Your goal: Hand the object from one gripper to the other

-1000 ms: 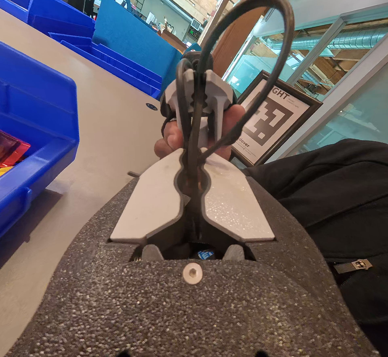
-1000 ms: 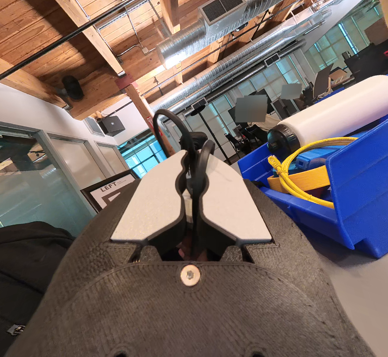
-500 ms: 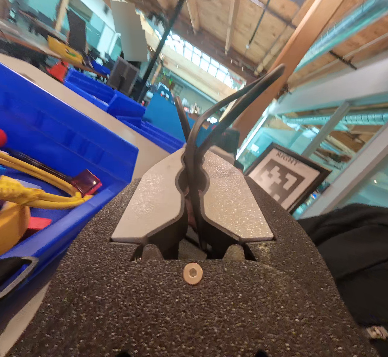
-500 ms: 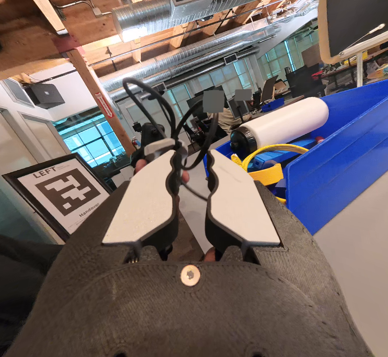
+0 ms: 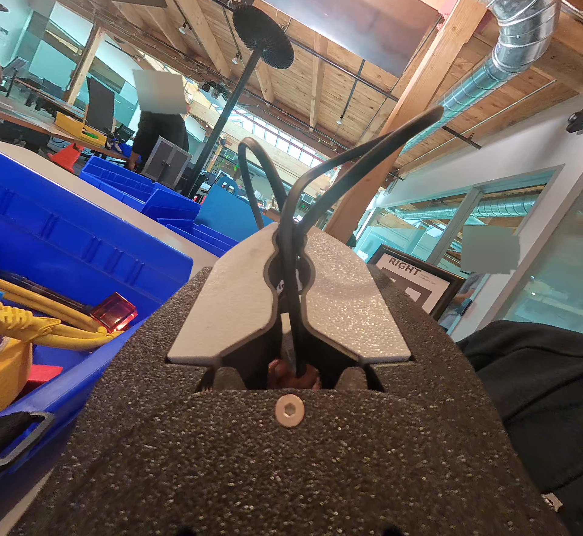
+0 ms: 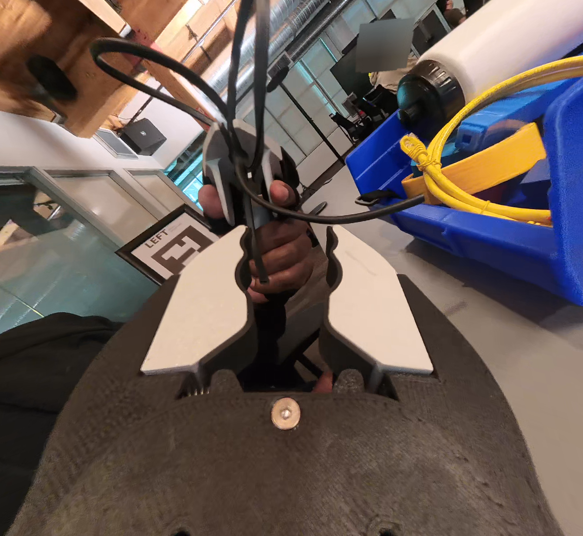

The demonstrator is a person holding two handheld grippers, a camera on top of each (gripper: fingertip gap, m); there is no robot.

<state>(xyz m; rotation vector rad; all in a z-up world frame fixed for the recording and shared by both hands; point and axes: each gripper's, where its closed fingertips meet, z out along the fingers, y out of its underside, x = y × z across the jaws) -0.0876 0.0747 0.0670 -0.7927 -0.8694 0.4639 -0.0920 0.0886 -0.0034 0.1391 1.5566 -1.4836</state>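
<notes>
The object is a looped black cable (image 5: 347, 167). My left gripper (image 5: 290, 234) is shut on it, and the loops stick up past the fingertips. In the right wrist view the left gripper (image 6: 241, 142) is straight ahead, held by a hand, with the cable (image 6: 258, 256) pinched in its jaws. One loose tail hangs down between my right fingers without being gripped, and another strand trails off to the right. My right gripper (image 6: 285, 237) is open and empty, a short way back from the left gripper.
A blue bin (image 5: 94, 252) at the left holds a yellow cable (image 5: 47, 328) and a red block (image 5: 113, 312). The right wrist view shows the bin (image 6: 473, 237), a white roll (image 6: 504, 25), the grey table (image 6: 473, 347) and a framed marker sign (image 6: 170, 249).
One second ago both grippers were shut on the cable. The right gripper has opened and drawn back. The left gripper now holds the cable alone.
</notes>
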